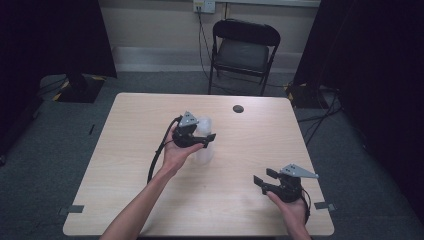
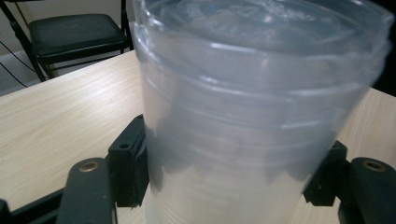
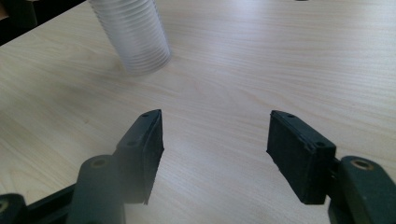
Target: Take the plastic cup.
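Clear ribbed cup (image 1: 204, 142): upright on table (image 1: 135, 165), clamped between pads of left gripper (image 1: 206, 139). Right gripper (image 1: 262, 178): held open, nothing gripped, well apart from cup.

Cup (image 1: 204, 141) is standing upright on the table (image 1: 125, 165), about mid-table, slightly left of centre. Left gripper (image 1: 210, 139) is sitting at the cup's left side, jaws lying either side of it, pads touching its wall. Right gripper (image 1: 264, 178) is hovering near the front right corner, well apart from the cup, jaws wide, nothing between. Small disc (image 1: 238, 108) is lying near the far edge, behind the cup. Chair (image 1: 243, 50) is standing behind the table.
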